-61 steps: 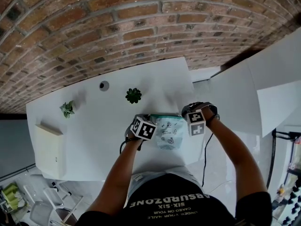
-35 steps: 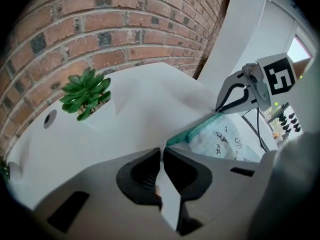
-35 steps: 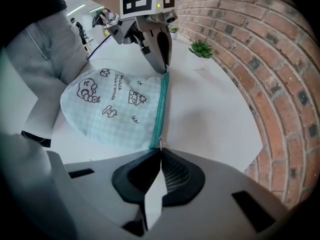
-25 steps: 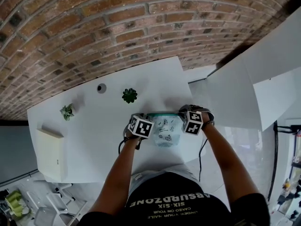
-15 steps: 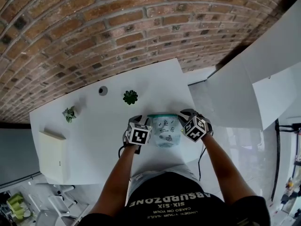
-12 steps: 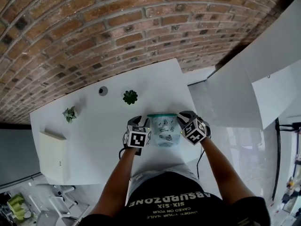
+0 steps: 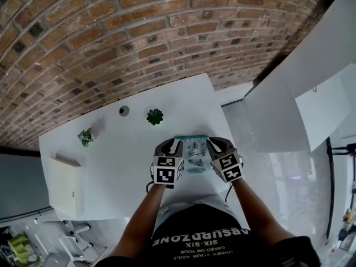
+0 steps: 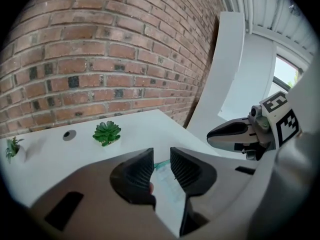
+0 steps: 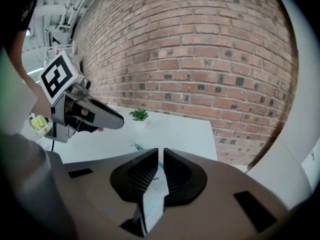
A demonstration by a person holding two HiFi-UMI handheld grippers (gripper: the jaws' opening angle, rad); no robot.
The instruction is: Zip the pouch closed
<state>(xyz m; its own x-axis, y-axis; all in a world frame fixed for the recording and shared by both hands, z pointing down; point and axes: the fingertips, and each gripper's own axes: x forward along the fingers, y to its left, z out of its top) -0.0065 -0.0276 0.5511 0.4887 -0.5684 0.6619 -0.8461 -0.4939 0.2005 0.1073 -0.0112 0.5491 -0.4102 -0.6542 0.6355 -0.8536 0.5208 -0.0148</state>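
- In the head view we see the pouch [image 7: 196, 153] lying on the white table [image 7: 111, 166] just below the frame's centre. Its teal zip edge is turned toward the brick wall [image 7: 111, 38].
- There the left gripper [image 7: 170, 145] sits just left of the pouch and the right gripper [image 7: 218, 143] just right of it, marker cubes toward the bottom of the frame. From this height we cannot read either pair of jaws.
- The left gripper view fills that in. Its jaws stand clearly apart, having just been closing a little. The pouch shows through the gap beyond them, and neither pad presses on it (a strip of the teal edge peeks out near the top of the gap).
- The right gripper view shows jaws much nearer together, having just been closing, with a narrow slit left between them. The pouch's pale printed face shows through the slit, and we see no pad bearing on it.
- Each gripper view catches the other gripper: at the right edge in the left one, at the left edge in the right one.
- The succulent [image 7: 154, 116] near the wall appears in all three views. The grey disc [image 7: 124, 110] and the small plant [image 7: 85, 137] appear in the head and left gripper views only.
- The cream box [image 7: 64, 185], at lower left, shows in the head view alone.
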